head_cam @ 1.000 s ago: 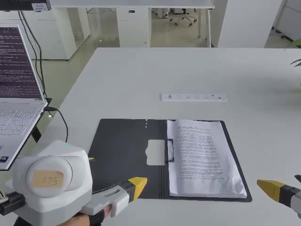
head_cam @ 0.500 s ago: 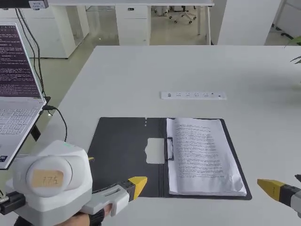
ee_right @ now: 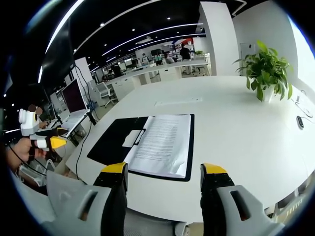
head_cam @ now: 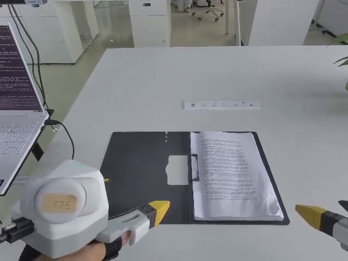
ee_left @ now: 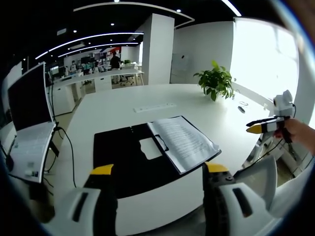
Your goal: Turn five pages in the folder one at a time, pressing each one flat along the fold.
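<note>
While your head has tipped a little, so the whole head view has slid, nothing on the white table point(head_cam: 163, 76) has moved since a second ago. At the far left, the open silver laptop point(head_cam: 16, 128) stands off the table's edge, its black cable point(head_cam: 68, 138) looping down beside it. Your left gripper point(ee_left: 159, 169) hovers at the near left corner of the open black folder point(head_cam: 141, 168), just as it did before. Its yellow-tipped jaws are spread wide with nothing between them.

The folder lies flat near the table's front edge, its cover thrown open to the left. Beyond it, well apart, the long white power strip point(head_cam: 220, 105) sits where it was. The stack of printed white pages point(head_cam: 231, 176) rests on the folder's right half, held at the spine by a small metal clip point(head_cam: 193, 166). No page is lifted or turned.

Your right gripper point(ee_right: 164, 168) hangs off the folder's near right corner, short of the paper. Its jaws also stand apart and empty, unchanged. A leafy green potted plant point(ee_right: 266, 69) sits at the table's far right.
</note>
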A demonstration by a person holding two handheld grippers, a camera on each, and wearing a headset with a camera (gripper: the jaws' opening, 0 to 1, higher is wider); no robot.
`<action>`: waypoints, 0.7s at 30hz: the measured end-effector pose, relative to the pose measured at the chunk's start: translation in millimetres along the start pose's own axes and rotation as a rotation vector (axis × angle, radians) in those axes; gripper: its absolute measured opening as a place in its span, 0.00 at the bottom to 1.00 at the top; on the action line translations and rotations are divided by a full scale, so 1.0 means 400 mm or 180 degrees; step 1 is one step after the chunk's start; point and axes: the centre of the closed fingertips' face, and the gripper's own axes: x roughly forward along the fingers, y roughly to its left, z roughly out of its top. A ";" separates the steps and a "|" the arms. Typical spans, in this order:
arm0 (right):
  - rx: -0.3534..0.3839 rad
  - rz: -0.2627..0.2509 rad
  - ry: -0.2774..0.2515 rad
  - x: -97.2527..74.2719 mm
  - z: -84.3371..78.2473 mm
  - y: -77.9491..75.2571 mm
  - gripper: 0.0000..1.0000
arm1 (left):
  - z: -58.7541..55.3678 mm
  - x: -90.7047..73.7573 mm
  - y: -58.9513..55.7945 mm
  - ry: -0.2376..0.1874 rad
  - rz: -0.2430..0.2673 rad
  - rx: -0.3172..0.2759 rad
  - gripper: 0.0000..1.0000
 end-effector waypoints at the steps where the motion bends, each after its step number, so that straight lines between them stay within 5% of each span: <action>1: 0.0000 -0.0001 0.0001 0.002 -0.001 0.000 0.58 | 0.000 0.004 -0.001 0.0002 -0.0005 0.0013 0.71; 15: 0.0066 -0.0024 -0.0030 0.024 -0.001 -0.015 0.57 | 0.006 0.089 -0.040 -0.0005 -0.0140 0.0194 0.69; 21: 0.0103 -0.0019 -0.0020 0.033 -0.009 -0.016 0.56 | -0.015 0.144 -0.063 0.0035 -0.0247 0.0308 0.69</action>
